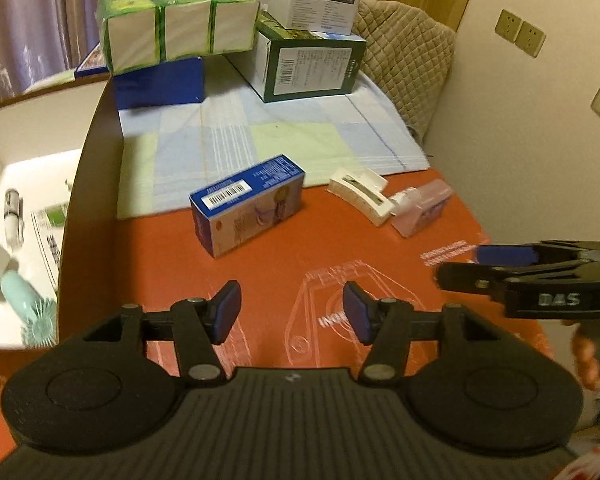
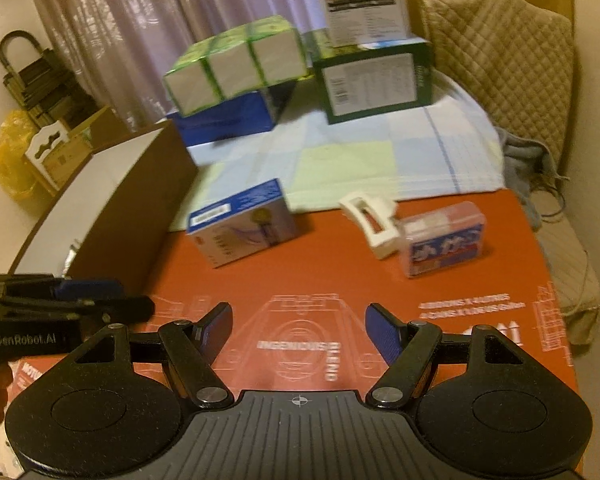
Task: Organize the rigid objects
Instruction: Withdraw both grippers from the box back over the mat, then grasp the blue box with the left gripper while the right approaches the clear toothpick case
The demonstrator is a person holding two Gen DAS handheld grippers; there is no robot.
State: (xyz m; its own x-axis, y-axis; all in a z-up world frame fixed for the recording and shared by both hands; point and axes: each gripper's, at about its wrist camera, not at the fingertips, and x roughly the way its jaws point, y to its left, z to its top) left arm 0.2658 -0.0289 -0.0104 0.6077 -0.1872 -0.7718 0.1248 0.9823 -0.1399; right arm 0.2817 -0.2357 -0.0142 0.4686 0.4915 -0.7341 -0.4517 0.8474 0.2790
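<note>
Two matching black handheld grippers with blue finger pads

The left gripper [image 1: 292, 312] has a ribbed black body flanked by two round discs, black linkage arms pinned with silver screws, and blue fingertips [image 1: 228, 310]. The right gripper [image 2: 300, 330] is built the same, with a small crosshair mark at the body's front edge. Seen side-on, one carries raised "DAS" lettering, the other white "GenRobot.AI" print. Skin shows just beneath the "DAS" lettering.

Glossy printed cardboard box [image 1: 247, 205], translucent plastic case [image 2: 444, 238], matt red cardboard surface [image 1: 284, 264], checked cloth [image 1: 260, 136].
</note>
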